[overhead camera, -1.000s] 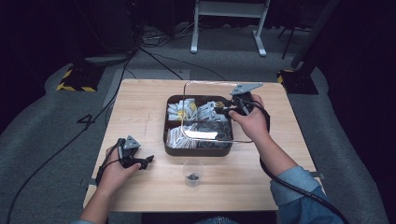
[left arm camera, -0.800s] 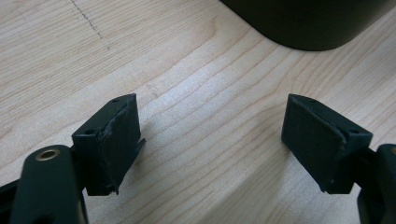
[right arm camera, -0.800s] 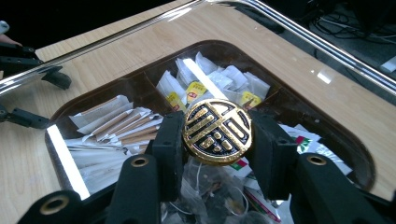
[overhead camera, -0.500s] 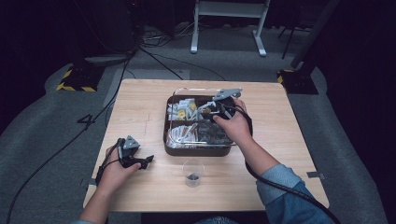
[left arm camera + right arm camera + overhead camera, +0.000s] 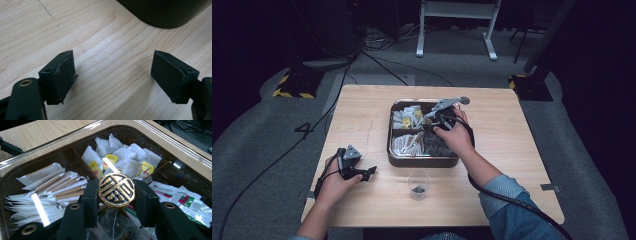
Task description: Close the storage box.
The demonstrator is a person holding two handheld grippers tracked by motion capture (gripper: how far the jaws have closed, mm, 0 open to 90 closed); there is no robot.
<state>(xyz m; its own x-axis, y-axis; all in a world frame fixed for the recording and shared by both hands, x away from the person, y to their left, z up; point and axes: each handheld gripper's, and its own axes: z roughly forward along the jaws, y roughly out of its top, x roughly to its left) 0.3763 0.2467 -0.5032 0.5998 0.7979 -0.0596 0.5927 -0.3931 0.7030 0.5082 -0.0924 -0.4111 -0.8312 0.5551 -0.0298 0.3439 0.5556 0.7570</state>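
— Where did the right claw (image 5: 116,195) stand?
— Clamped on a gold knob (image 5: 116,190) at the middle of a compartmented tray (image 5: 398,159), above its clear lid (image 5: 50,143).

— Advice?
— Lift straight up, keeping the lid level.

— Elsewhere?
— At 7 o'clock the left claw (image 5: 112,77) lay apart, empty, on the pale wooden worktop (image 5: 362,120); a small cup (image 5: 418,184) stood at 6 o'clock; dark room, grey carpet.

One tray (image 5: 422,159), one cup (image 5: 418,184)
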